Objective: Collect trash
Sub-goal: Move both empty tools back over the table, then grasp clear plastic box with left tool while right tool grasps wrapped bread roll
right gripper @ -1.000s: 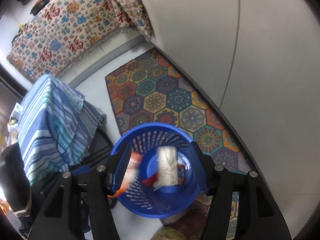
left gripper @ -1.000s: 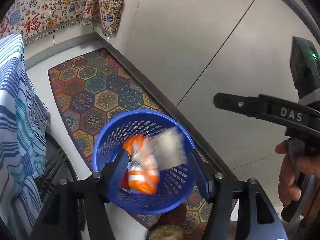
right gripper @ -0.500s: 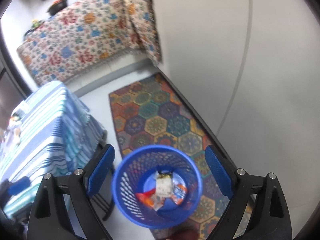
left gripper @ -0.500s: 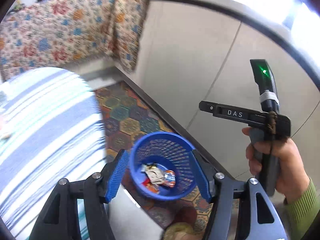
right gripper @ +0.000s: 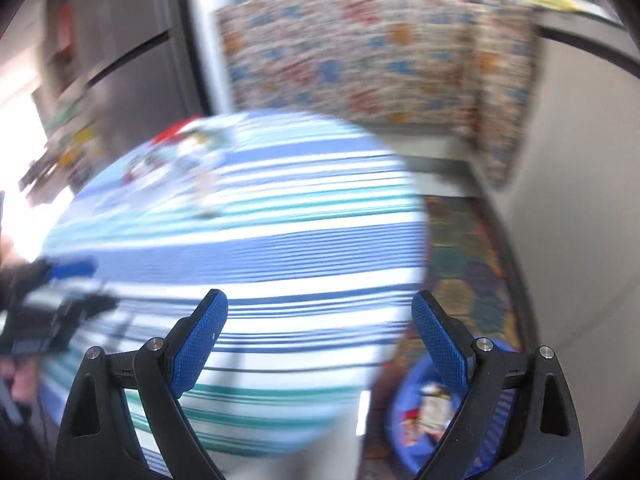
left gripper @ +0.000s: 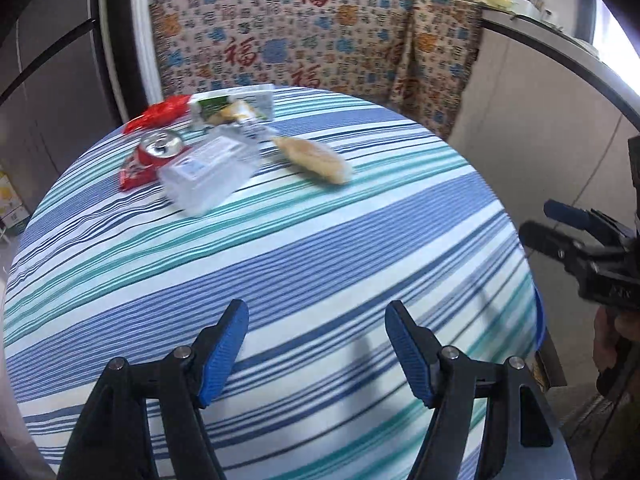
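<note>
Both tools have swung away from the round blue plastic basket (right gripper: pixel 424 408), where the dropped wrappers now lie, back over the table with the blue-and-teal striped cloth (left gripper: pixel 280 248). The left gripper (left gripper: pixel 316 344) has just been opening and the right gripper (right gripper: pixel 320 336) is spread wide, both empty. More trash waits at the far edge: a red soda can (left gripper: pixel 160 148), a clear plastic box (left gripper: pixel 208 172), a tan wrapped bun (left gripper: pixel 312 158); their labels are unreadable.

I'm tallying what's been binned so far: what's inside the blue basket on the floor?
In the right wrist view the blue basket holds crumpled wrappers, white with red and orange bits. The right gripper's finger and motion blur hide much of it, so no count is possible.
</note>
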`<state>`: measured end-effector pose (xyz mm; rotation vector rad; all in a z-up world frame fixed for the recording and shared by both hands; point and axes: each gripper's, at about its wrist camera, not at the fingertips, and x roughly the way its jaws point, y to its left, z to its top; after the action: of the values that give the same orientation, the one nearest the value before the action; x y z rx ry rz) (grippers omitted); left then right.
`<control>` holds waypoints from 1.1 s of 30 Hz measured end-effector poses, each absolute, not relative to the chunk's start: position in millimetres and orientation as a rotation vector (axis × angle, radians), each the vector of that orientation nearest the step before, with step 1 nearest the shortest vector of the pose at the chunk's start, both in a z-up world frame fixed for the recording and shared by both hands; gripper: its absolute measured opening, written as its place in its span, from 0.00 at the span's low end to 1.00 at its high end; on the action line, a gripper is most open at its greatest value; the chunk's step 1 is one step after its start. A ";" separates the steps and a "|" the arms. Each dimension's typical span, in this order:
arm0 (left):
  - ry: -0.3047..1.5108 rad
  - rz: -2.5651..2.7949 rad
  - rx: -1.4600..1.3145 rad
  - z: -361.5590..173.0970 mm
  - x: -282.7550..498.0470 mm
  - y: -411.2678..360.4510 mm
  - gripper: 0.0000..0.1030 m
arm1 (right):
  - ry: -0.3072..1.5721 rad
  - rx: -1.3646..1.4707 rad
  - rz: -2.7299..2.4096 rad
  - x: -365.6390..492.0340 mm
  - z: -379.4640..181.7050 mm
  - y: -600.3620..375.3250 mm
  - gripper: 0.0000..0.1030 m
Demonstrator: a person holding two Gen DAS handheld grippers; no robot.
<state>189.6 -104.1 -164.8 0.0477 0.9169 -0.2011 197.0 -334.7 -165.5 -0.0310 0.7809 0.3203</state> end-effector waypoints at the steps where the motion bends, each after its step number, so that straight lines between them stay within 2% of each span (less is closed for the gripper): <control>1: 0.918 -0.185 0.047 -165.6 192.3 -93.4 0.70 | 0.800 -0.047 0.359 199.0 -170.7 -316.6 0.91; 10: 0.940 -0.120 0.084 -188.5 228.8 -36.7 0.71 | 0.924 -0.124 0.430 231.7 -204.2 -238.2 0.91; 13: 0.938 -0.138 0.087 -190.3 239.7 -32.7 0.76 | 0.922 -0.153 0.414 239.8 -206.5 -225.4 0.92; 16: 0.936 -0.157 0.101 -193.2 251.0 -27.7 0.87 | 0.919 -0.154 0.406 251.0 -207.7 -222.1 0.94; 22: 0.958 -0.228 0.147 -195.3 281.1 -23.3 1.00 | 0.918 -0.155 0.395 255.6 -210.1 -224.8 0.99; 33: 0.922 -0.349 0.256 -192.1 328.5 -26.1 0.99 | 0.916 -0.155 0.397 255.0 -210.3 -226.0 0.99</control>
<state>328.5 -26.1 -192.1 0.2555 0.9222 -0.3489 255.1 -226.0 -210.3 -0.1547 0.9160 0.3967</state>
